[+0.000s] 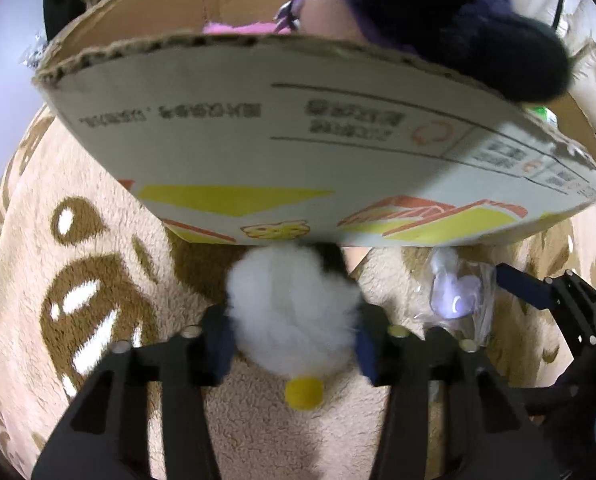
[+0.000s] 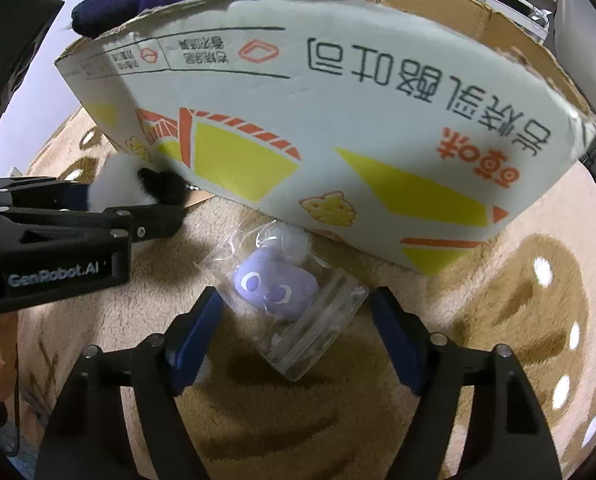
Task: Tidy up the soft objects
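Left gripper point(image 1: 293, 344) is clamped on a white fluffy toy point(image 1: 291, 312) with a yellow tip, held just above the rug point(image 1: 97, 240) against the foot of the cardboard box point(image 1: 298, 140); a dark plush point(image 1: 478, 28) hangs over the box's top edge; further right, the right gripper point(image 2: 295, 326) stands wide, fingers either side of a bagged purple toy point(image 2: 275, 286) lying on the rug beside the box wall, not gripping it.
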